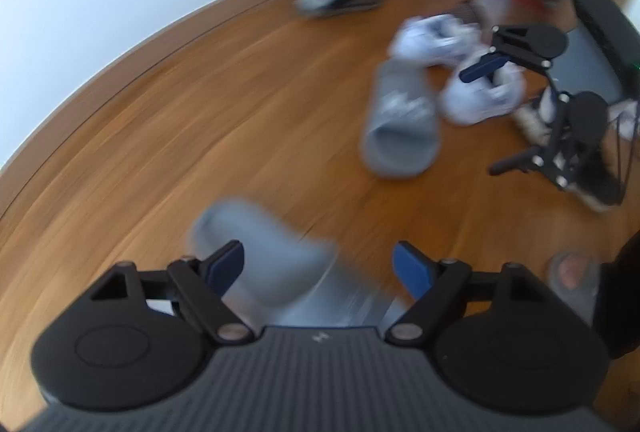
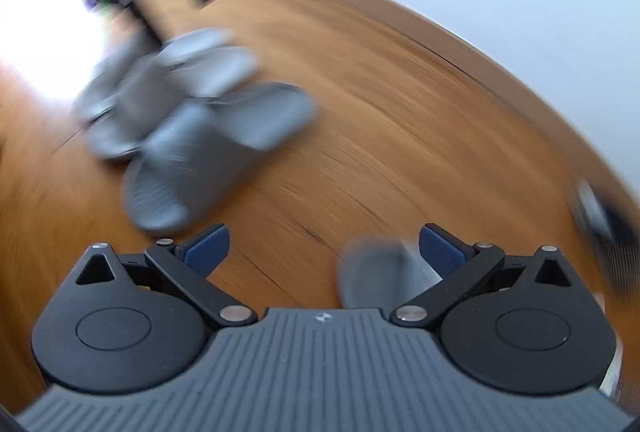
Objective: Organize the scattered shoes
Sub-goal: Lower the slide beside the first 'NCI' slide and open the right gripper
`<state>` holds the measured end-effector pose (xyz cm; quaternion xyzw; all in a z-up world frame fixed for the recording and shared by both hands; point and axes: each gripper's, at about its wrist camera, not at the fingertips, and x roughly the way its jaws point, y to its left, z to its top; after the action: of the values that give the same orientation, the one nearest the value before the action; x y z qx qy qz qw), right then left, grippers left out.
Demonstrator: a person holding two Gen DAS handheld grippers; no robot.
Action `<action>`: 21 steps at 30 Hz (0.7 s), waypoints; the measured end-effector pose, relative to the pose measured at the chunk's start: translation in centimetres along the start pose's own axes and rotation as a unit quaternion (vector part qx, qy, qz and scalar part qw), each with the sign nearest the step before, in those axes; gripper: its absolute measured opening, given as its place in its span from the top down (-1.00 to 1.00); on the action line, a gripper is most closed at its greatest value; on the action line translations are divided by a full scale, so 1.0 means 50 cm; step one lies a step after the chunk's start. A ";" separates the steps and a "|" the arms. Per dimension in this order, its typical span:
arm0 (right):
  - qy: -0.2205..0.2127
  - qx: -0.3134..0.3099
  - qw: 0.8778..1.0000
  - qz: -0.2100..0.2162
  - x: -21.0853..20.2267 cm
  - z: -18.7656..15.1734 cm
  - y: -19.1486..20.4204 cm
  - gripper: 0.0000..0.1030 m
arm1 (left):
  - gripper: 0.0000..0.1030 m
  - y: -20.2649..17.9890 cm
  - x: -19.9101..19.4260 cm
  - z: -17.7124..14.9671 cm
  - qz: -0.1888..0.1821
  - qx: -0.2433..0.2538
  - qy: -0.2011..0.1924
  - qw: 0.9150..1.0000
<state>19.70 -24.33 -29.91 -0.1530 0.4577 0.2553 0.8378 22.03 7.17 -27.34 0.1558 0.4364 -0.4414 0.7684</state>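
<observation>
Both jaws spread wide, grey slide (image 1: pixel 264 264) between left gripper (image 1: pixel 320 264) tips

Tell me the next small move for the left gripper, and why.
Probably ease the left gripper down onto the grey rubber slide sandal just ahead. Its blue-padded fingers stand wide open with the sandal between them but not gripped. The picture is blurred, so slow first.

The left tool (image 1: pixel 319 262) hangs wide apart over a blurred grey slipper (image 1: pixel 260 252) on the wooden floor (image 1: pixel 180 120).
</observation>
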 end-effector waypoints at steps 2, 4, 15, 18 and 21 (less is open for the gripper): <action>0.004 0.079 0.997 -0.021 -0.011 -0.038 -0.045 -0.99 | -0.57 -0.022 0.076 0.062 -0.030 0.026 0.002 0.999; 0.010 0.158 0.987 -0.025 -0.022 -0.086 -0.084 -0.99 | -0.57 -0.042 0.143 0.113 -0.034 0.051 0.008 0.998; 0.018 0.221 0.975 -0.021 -0.023 -0.173 -0.140 -0.99 | -0.57 -0.135 0.451 0.236 -0.030 0.100 0.054 0.993; 0.023 0.228 0.973 -0.016 -0.022 -0.186 -0.147 -0.99 | -0.67 -0.117 0.497 0.231 -0.031 0.078 0.079 0.993; 0.028 0.235 0.972 -0.012 -0.017 -0.191 -0.153 -0.99 | -0.57 -0.098 0.491 0.211 -0.049 0.060 0.067 0.995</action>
<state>17.09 -35.57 -34.12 0.0355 0.5264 0.1261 0.8401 29.29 -15.47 -40.46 0.2092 0.4665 -0.4931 0.7039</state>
